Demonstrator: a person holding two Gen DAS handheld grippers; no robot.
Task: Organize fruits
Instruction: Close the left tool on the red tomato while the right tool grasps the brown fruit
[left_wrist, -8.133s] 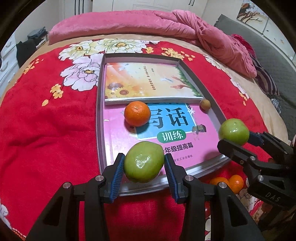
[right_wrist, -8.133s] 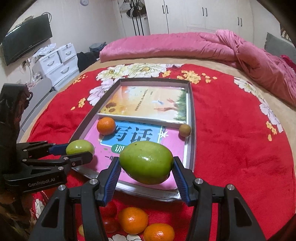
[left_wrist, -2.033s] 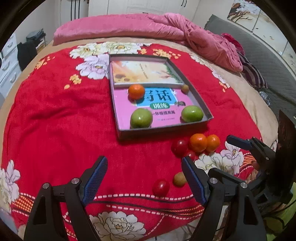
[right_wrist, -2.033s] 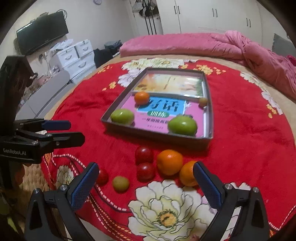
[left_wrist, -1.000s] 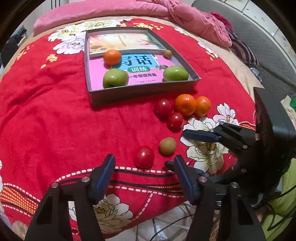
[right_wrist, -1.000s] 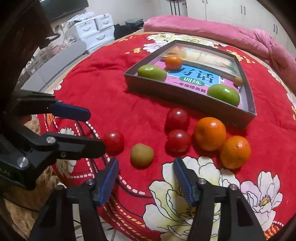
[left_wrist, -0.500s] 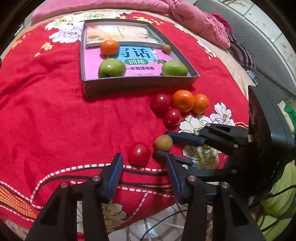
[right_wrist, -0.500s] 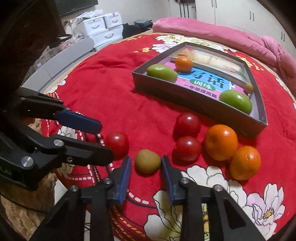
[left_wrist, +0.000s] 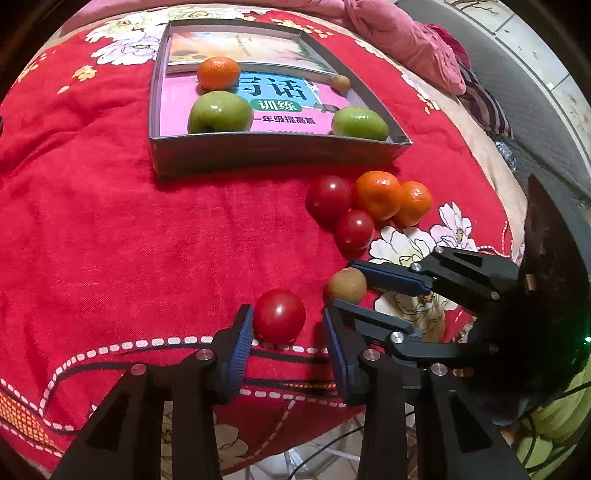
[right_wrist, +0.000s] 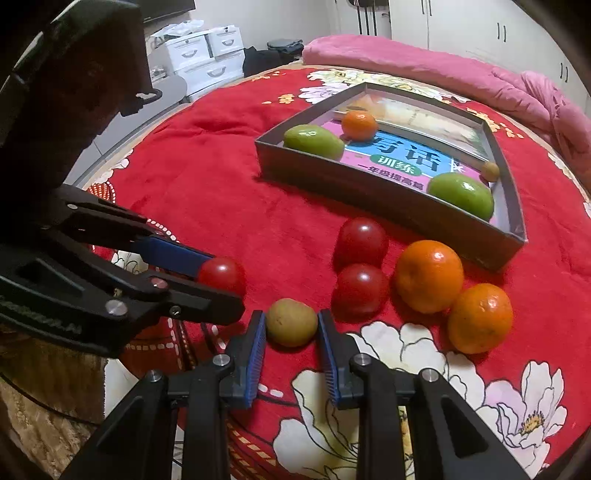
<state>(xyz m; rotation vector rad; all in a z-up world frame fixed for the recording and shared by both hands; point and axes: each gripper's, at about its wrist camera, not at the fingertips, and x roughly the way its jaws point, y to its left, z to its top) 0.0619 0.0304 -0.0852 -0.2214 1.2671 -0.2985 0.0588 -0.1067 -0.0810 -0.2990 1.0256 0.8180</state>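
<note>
While the right gripper (right_wrist: 291, 326) sat clamped on the brown fruit (right_wrist: 291, 322) at lower centre, we logged the left gripper (left_wrist: 288, 325) closing around a red tomato (left_wrist: 279, 315), right pad not touching; tray (left_wrist: 280, 151) lay upper centre.

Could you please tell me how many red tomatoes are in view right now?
3. One red tomato sits between the left tongs; two more lie together on the blanket, beside the oranges below the box. None seems hidden.
</note>
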